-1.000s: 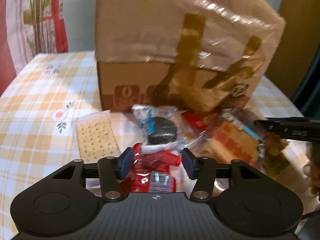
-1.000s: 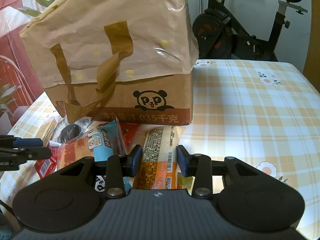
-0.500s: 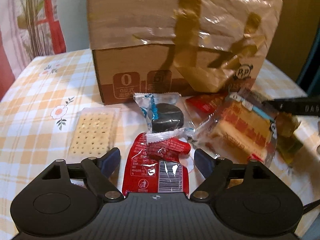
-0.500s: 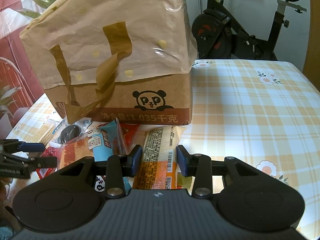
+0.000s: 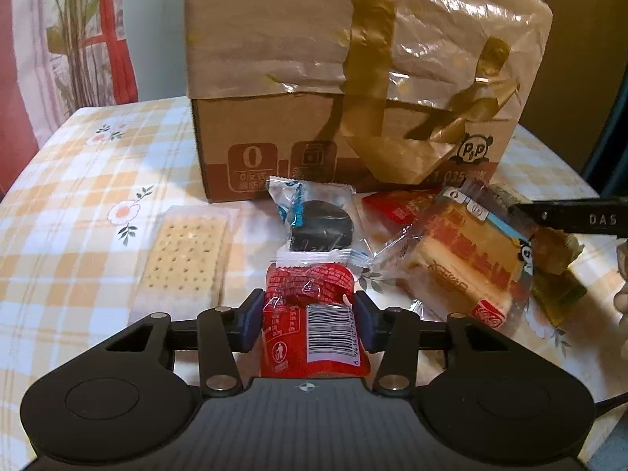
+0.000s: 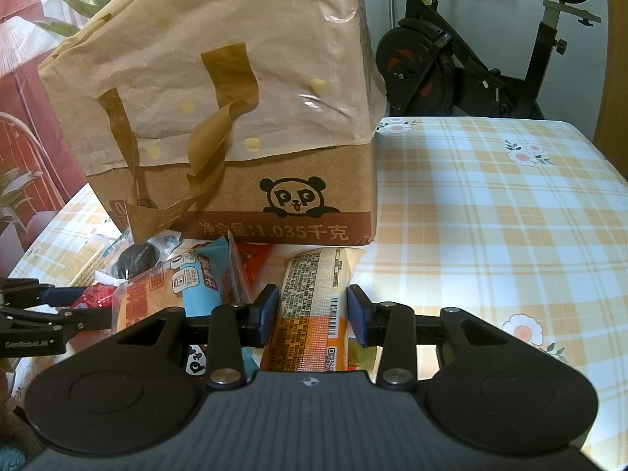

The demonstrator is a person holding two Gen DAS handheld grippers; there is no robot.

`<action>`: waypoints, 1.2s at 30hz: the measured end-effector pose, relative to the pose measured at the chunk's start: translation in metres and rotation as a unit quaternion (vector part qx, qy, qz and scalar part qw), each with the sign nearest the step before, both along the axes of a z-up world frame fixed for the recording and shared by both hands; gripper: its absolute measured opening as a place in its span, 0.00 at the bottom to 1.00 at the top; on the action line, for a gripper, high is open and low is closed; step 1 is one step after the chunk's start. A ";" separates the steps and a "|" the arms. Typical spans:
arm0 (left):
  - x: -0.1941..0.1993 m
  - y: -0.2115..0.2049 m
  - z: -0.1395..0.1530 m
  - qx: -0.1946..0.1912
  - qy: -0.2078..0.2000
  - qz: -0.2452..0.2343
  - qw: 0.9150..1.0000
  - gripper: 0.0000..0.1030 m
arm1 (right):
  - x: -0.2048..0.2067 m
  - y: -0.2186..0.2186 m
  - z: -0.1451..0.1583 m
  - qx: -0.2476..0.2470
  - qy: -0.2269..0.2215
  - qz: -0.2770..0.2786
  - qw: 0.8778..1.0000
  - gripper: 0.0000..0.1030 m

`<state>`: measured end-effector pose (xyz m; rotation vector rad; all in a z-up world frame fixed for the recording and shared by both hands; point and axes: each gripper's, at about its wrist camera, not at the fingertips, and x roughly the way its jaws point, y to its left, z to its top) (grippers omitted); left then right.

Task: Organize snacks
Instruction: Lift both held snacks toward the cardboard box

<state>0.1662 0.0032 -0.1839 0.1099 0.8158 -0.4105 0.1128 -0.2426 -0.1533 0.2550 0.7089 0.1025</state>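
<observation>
The red snack packet [image 5: 314, 314] lies on the desk [image 5: 78, 212] pinched between the left gripper [image 5: 308, 320] jaws; the right gripper [image 6: 313, 316] jaws clamp an orange-labelled bar [image 6: 314, 306]. Judging by the loose cracker pack [image 5: 182, 251], dark cookie [image 5: 322, 223] and cake slice [image 5: 467, 259] before the cardboard box [image 5: 353, 78], sorting has barely begun.

Seven snack packs: two red packets [image 5: 314, 314] [image 5: 396, 206], one cracker [image 5: 182, 253], one dark cookie [image 5: 320, 225], one cake [image 5: 467, 259], one orange bar [image 6: 312, 306], one green pack [image 5: 559, 290]. One box [image 5: 353, 78]. Two grippers [image 5: 308, 320] [image 6: 312, 314].
</observation>
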 end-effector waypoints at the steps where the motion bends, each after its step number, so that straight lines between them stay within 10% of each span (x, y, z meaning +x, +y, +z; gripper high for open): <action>1: -0.002 0.002 0.001 -0.005 -0.001 0.001 1.000 0.49 | -0.001 0.000 0.000 -0.001 -0.001 0.001 1.000 0.39; 36: -0.027 0.008 0.132 -0.072 -0.160 0.005 0.985 0.49 | -0.051 0.004 0.117 0.015 -0.158 0.029 0.987 0.39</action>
